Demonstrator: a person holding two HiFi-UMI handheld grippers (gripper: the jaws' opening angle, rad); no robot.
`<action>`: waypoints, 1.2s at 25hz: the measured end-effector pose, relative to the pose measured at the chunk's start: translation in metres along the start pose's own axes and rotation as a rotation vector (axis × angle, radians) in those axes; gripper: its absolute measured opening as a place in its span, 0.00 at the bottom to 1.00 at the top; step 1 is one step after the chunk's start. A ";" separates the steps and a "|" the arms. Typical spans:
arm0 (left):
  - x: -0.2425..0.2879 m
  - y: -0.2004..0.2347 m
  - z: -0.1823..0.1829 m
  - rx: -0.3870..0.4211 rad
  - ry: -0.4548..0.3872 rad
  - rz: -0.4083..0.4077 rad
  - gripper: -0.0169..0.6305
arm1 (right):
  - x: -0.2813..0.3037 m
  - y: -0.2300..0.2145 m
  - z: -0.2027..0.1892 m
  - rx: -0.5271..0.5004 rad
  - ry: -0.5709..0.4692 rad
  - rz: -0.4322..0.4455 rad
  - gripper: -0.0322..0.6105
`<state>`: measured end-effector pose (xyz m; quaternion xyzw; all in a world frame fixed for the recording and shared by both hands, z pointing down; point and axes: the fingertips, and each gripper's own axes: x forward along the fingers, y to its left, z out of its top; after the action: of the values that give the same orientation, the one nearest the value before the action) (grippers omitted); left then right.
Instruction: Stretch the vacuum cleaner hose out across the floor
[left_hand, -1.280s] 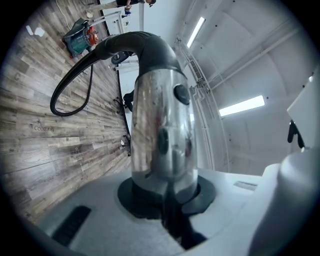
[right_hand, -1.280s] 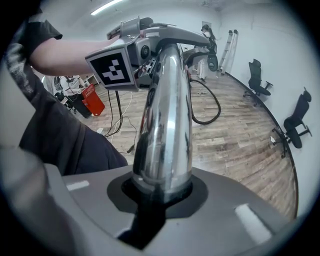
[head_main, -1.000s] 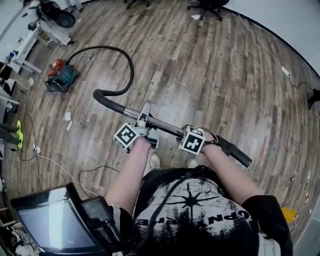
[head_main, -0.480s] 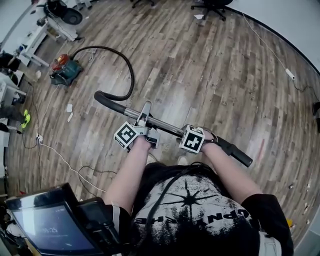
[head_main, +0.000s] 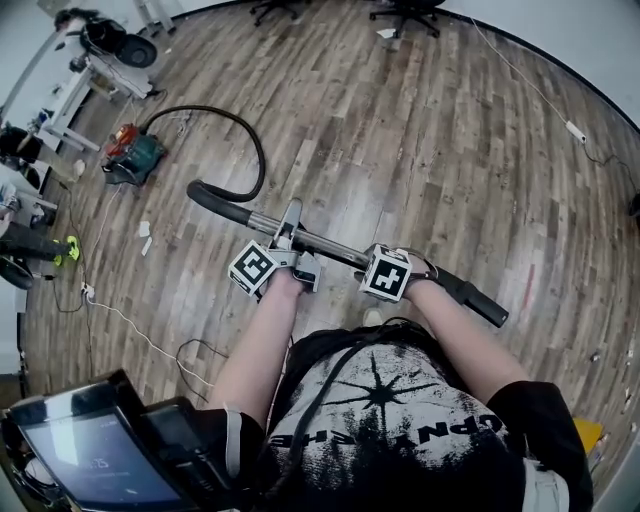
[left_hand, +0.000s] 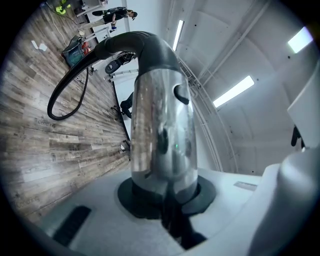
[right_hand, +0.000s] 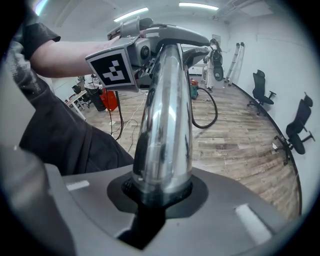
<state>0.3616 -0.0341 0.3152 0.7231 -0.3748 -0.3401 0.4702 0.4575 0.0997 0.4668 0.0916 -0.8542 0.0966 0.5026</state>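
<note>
Chrome vacuum wand (head_main: 320, 246), seemingly rigid and slick, is clamped by left claw (head_main: 296, 262) and right claw (head_main: 368, 266); its black hose (head_main: 261, 155), likely light and flexible, curls toward the canister vacuum (head_main: 130, 156) at ten o'clock.

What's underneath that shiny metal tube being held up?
Brown wood-plank floor shows around it, plus a pale shoe tip. The shiny metal tube itself covers the spot directly beneath.

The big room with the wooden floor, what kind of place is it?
Probably an office or lab workroom, not a home: it has black swivel office chairs, white desks holding equipment, and long overhead strip lights.
</note>
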 end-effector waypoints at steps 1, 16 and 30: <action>-0.001 -0.001 0.000 -0.006 0.000 -0.003 0.10 | -0.001 0.001 0.000 0.001 0.003 -0.003 0.17; -0.071 0.015 -0.035 -0.099 0.085 -0.017 0.10 | 0.019 0.086 -0.024 0.104 0.080 -0.028 0.17; -0.074 -0.016 -0.128 -0.155 0.065 -0.027 0.10 | -0.025 0.115 -0.110 0.103 0.106 -0.018 0.17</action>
<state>0.4369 0.0888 0.3528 0.7003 -0.3221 -0.3507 0.5319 0.5323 0.2408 0.4892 0.1196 -0.8196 0.1405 0.5425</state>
